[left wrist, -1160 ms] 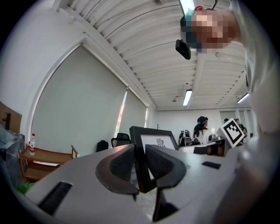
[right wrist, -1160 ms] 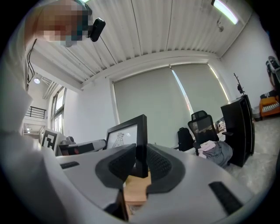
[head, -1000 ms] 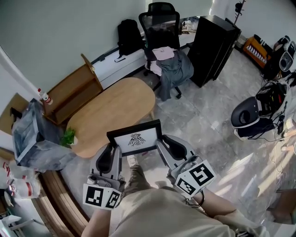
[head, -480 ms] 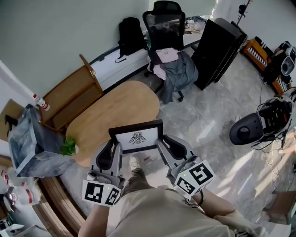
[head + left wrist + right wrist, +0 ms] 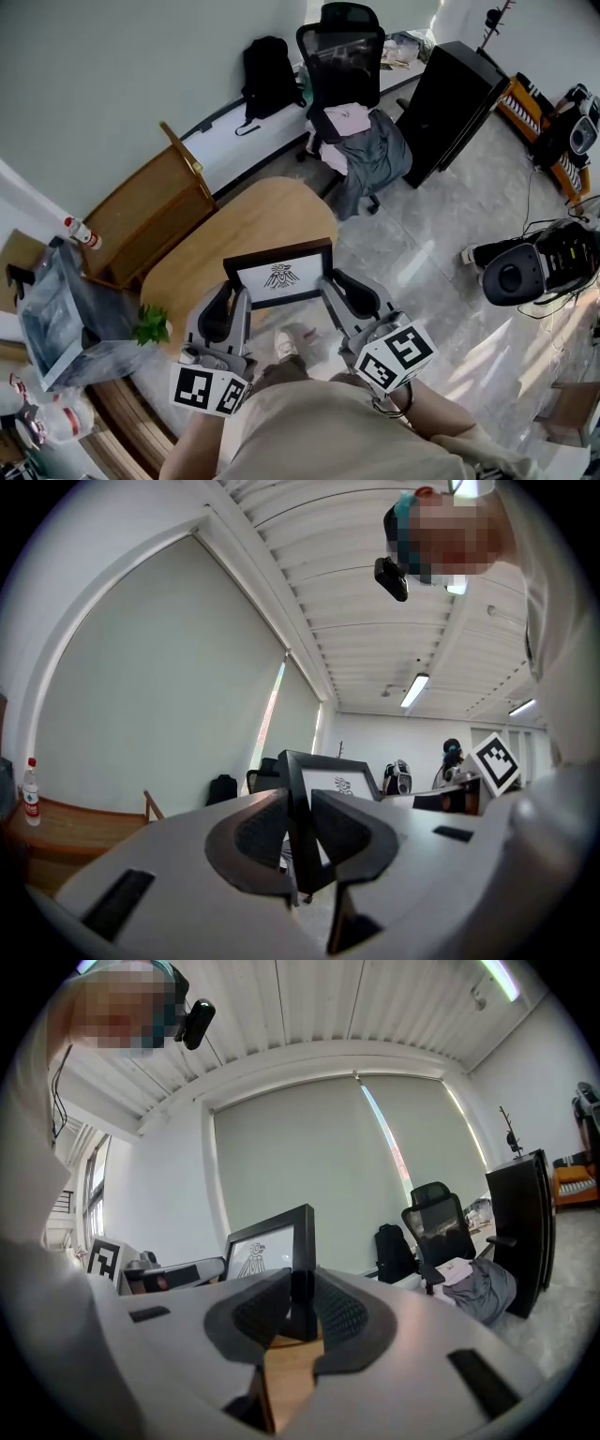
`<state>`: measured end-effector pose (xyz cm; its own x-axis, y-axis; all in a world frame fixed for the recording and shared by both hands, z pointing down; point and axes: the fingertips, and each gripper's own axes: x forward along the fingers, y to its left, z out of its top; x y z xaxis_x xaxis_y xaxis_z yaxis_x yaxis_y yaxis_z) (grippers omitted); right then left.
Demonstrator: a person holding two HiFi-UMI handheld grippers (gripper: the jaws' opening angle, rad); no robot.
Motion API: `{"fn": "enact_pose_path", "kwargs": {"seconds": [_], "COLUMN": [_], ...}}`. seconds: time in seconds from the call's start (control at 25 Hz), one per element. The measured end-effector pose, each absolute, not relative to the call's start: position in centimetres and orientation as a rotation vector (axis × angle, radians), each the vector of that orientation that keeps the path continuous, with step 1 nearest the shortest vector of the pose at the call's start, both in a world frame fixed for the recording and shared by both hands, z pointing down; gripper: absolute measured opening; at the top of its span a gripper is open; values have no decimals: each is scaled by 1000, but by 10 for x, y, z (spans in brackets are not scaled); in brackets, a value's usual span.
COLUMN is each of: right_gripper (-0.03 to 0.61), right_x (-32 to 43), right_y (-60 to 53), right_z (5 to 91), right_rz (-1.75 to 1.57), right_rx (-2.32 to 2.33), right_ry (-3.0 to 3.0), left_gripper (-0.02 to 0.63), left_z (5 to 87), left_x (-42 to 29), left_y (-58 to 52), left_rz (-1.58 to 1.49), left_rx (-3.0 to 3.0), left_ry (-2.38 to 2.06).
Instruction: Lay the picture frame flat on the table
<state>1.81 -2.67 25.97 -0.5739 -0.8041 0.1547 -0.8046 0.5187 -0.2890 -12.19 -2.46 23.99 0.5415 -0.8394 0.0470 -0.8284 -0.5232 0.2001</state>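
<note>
Picture frame [image 5: 278,274] is off the bench [image 5: 246,225], held up between the two claws, not lying flat. It is black-edged with a white sheet bearing a small dark bird-like drawing, its face tipped up toward the person.

Left claw [image 5: 236,302] is closed on the frame's left side rail; the left gripper view shows both pads pressed against the black edge. Right claw [image 5: 327,286] does the same on the right rail, clamped tight, with wood showing just under its jaws.

From the head view the frame overlaps the near end of the oval wooden bench. The bench top shows bare wood.

Around: a small green plant [image 5: 150,324] just off the bench's left end, a wooden shelf [image 5: 150,208] beyond it, and an office chair [image 5: 345,49] draped with clothes past the far end.
</note>
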Motion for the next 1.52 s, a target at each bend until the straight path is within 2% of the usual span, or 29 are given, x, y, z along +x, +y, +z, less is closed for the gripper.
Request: {"fn": "enact_pose_path", "kwargs": {"seconds": [0.36,0.84,1.52], "right_gripper": [58,58,58], "right_x": [-16,-22,3], "right_y": [-94,-141,-193], "right_z": [274,316,463], "right_rz": [566,647,892], "right_rx": [1412,1258,1101], "right_ry": [-2703,-2652,-2505], "left_gripper": [74,74,74], "left_z": [254,300,451], "left_x": [-156,-161,-137], "left_y": [-87,-126,-172], "left_rz": [-58,-26,37], "left_rx": [2545,2372,2110], "left_ry": [-1402,-1439,-1391]}}
